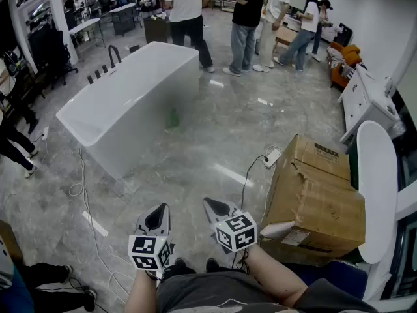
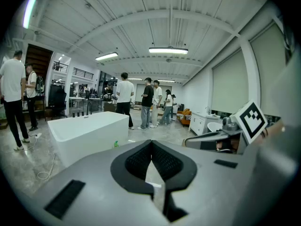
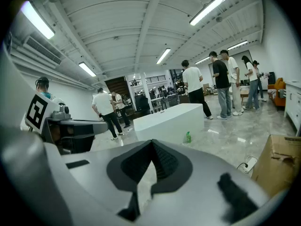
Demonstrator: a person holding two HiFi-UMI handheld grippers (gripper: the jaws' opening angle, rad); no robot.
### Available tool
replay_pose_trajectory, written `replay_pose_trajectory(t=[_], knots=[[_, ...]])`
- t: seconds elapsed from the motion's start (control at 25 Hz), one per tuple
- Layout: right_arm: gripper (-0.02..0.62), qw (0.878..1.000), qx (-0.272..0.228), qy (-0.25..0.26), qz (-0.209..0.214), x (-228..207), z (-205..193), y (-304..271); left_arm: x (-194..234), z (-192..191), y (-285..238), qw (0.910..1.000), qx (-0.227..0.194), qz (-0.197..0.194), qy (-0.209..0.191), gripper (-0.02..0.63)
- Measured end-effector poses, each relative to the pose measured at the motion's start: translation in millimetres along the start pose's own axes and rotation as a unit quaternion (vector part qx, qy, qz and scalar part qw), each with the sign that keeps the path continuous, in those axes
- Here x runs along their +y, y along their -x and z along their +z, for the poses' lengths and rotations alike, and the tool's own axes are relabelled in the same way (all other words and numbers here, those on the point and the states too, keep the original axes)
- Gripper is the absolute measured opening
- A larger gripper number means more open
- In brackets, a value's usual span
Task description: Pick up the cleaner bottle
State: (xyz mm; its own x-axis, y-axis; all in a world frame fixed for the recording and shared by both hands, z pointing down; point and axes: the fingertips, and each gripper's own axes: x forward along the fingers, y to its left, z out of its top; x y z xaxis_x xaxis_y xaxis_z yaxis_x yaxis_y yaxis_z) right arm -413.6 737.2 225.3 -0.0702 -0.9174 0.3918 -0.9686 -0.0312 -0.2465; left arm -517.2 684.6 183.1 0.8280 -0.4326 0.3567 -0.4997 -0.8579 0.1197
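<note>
The cleaner bottle (image 1: 173, 118) is small and green and stands on the grey floor against the side of a white bathtub (image 1: 124, 103). It is far ahead of both grippers. The left gripper view shows the bottle (image 2: 116, 144) at the tub's foot, and the right gripper view shows the bottle (image 3: 188, 137) likewise. My left gripper (image 1: 161, 208) and right gripper (image 1: 210, 203) sit low and close to my body, side by side, pointing forward. Both are shut with nothing between the jaws, seen also at the left gripper (image 2: 151, 142) and right gripper (image 3: 151, 142).
A large cardboard box (image 1: 319, 194) stands on the right with a white chair (image 1: 376, 188) beyond it. A power strip (image 1: 272, 156) and cables (image 1: 81, 188) lie on the floor. Several people (image 1: 251, 18) stand at the far end of the room.
</note>
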Motion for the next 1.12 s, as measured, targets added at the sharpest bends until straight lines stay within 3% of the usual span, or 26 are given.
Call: replay_pose_trajectory(t=[0.44,0.56,0.68,1.12], knots=[[0.023,1.000,-0.001,0.021,0.004,-15,4,-2,-9,-3,-26,0.9997,0.014,-0.011,-0.016,0.014],[0.023,0.999,-0.013,0.030,0.011,-20,7,0,-13,2,-32,0.9999,0.001,-0.012,-0.009,0.014],[0.025,0.999,-0.038,0.007,0.029,-25,14,1,-11,9,-36,0.9999,-0.014,-0.005,0.004,0.014],[0.026,1.000,-0.017,-0.015,-0.001,-68,19,-65,41,11,-98,0.9999,0.002,-0.002,0.012,0.014]])
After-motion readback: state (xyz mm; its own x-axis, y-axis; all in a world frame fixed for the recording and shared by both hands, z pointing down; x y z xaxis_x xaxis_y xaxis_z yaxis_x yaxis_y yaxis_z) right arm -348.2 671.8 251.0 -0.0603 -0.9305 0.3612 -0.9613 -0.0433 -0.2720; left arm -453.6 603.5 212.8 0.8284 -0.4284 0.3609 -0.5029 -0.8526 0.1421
